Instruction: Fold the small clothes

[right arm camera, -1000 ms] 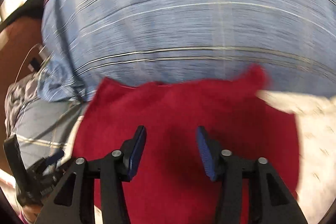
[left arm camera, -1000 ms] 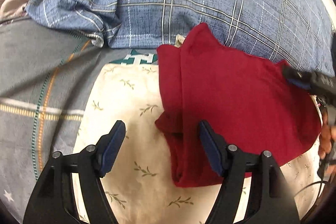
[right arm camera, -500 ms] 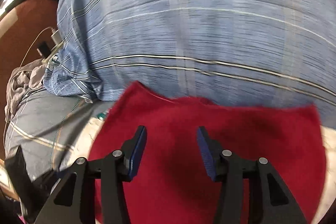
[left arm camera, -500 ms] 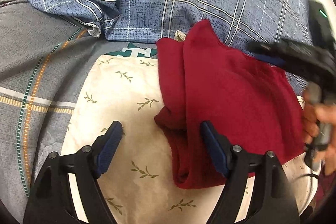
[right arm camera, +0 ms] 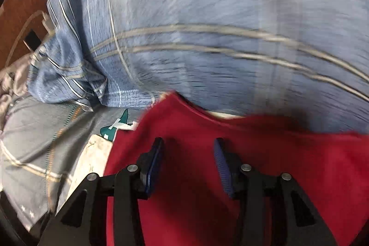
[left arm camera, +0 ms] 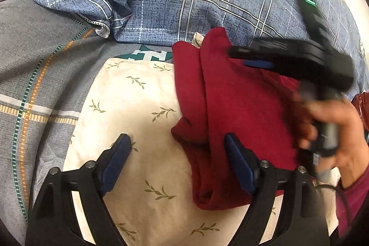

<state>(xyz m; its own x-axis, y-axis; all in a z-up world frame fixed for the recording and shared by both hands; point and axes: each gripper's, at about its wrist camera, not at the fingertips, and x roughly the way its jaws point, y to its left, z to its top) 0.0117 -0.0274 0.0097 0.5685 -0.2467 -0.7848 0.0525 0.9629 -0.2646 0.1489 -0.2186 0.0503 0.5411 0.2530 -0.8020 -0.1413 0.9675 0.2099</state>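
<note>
the red garment (left arm camera: 242, 107) lies folded on a cream pillow with leaf sprigs (left arm camera: 138, 107), its far edge against the blue plaid quilt (left arm camera: 184, 4) and the grey checked bed sheet (left arm camera: 34, 61) off to the side. the left claw (left arm camera: 177, 163) hangs over the pillow with its jaws opening wide; 1 pad (left arm camera: 115, 160) is over bare cream cloth, the other over the garment's near fold, and nothing is gripped between them. the right claw (right arm camera: 188, 165), held in a hand (left arm camera: 334, 130), hovers over the middle of the red garment (right arm camera: 253, 176) with its jaws partly apart and nothing between them; that view is blurred, so whether its tips touch the cloth cannot be told.
</note>
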